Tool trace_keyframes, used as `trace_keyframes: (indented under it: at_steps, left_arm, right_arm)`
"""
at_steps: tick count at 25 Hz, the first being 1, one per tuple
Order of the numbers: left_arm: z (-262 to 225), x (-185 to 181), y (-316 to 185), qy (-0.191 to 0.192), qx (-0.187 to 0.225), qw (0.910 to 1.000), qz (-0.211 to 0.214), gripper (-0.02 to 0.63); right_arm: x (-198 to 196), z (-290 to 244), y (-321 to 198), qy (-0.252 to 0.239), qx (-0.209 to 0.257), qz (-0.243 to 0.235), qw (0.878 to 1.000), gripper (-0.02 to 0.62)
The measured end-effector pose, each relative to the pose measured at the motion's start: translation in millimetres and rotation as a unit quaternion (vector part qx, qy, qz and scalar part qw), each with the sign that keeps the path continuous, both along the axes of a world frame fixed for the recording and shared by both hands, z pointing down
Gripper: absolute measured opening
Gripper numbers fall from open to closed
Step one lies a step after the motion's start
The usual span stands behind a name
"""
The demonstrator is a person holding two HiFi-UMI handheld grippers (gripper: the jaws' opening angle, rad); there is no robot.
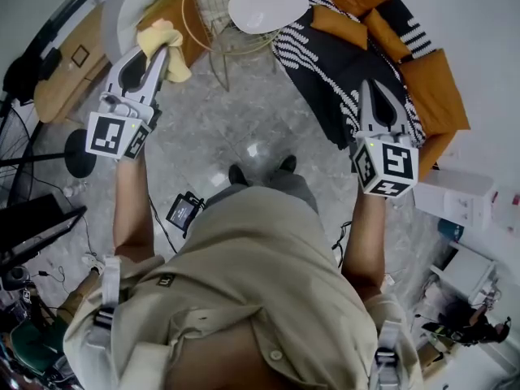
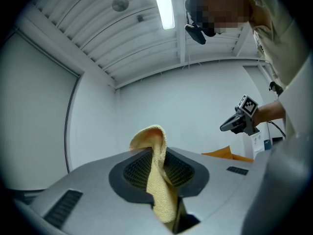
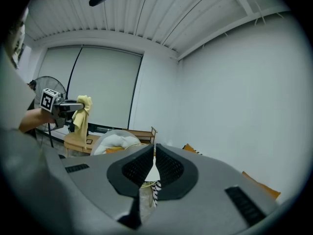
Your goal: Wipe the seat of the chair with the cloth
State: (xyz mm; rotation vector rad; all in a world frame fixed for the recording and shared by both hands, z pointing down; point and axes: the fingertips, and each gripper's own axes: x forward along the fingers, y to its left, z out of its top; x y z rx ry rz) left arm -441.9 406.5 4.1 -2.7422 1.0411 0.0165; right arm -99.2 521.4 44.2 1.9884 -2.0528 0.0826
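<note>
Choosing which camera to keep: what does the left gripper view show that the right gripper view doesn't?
Only the left gripper view: the right gripper, seen from outside. Only the right gripper view: the fan, the table, and its own fingers shut on nothing. Both: the cloth held by the left gripper.

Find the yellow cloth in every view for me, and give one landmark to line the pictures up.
Head view: yellow cloth upper left, at the tip of the left hand-held gripper.
Left gripper view: bottom centre, pinched between the jaws.
Right gripper view: left edge, hanging from that gripper.
Shared landmark: the orange cushions.
</note>
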Motion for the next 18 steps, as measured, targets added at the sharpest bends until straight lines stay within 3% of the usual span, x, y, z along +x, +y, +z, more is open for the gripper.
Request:
trace_keyframes:
  at_steps: [7,18]
  left_arm:
    - [14.2,15.2,-23.4,-0.008,-0.014,0.9998,-0.008,0.078]
    - [17.8,71.3,-98.7,-0.033,-0.024,0.9984,-0.039,0.078]
  right_arm:
    - [17.4,16.6,-18.3,-0.004,-0.011,-0.002,1.0,0.028]
    - [69.3,36.3,-125.0,-0.03,-0.015,-0.04,0.999,0.028]
